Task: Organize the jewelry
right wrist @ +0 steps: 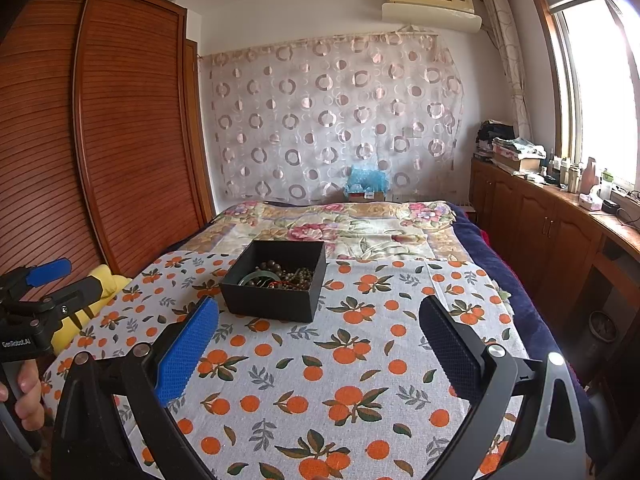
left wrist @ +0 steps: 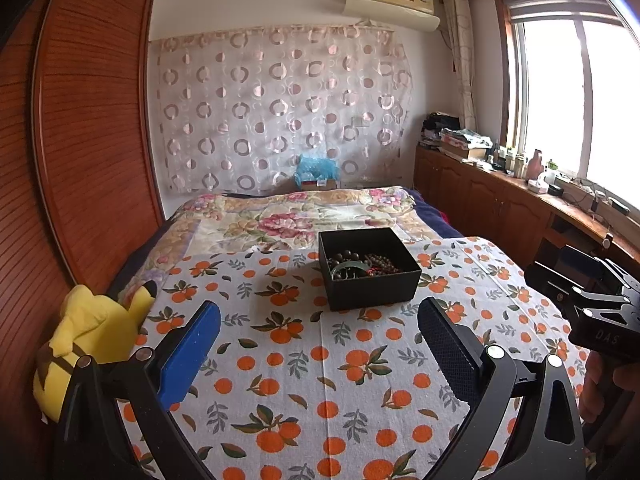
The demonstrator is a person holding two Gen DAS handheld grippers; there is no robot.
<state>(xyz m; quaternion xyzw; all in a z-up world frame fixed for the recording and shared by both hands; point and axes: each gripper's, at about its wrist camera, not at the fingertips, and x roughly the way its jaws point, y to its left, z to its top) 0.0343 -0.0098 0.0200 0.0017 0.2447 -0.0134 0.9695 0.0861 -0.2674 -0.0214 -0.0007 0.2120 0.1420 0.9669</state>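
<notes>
A black open box (left wrist: 370,270) sits on the orange-print cloth (left wrist: 304,380) on the bed. Inside lie dark bead bracelets (left wrist: 348,260) and a green bangle (left wrist: 350,267). The box also shows in the right wrist view (right wrist: 276,280), with the beads (right wrist: 288,274) inside. My left gripper (left wrist: 320,348) is open and empty, held above the cloth in front of the box. My right gripper (right wrist: 320,344) is open and empty, in front and to the right of the box. Each gripper's body shows at the edge of the other's view.
A yellow plush toy (left wrist: 92,332) lies at the cloth's left edge, by the wooden wardrobe (left wrist: 80,140). A floral quilt (left wrist: 296,216) covers the far bed. Wooden cabinets (right wrist: 540,220) with clutter run along the right under the window.
</notes>
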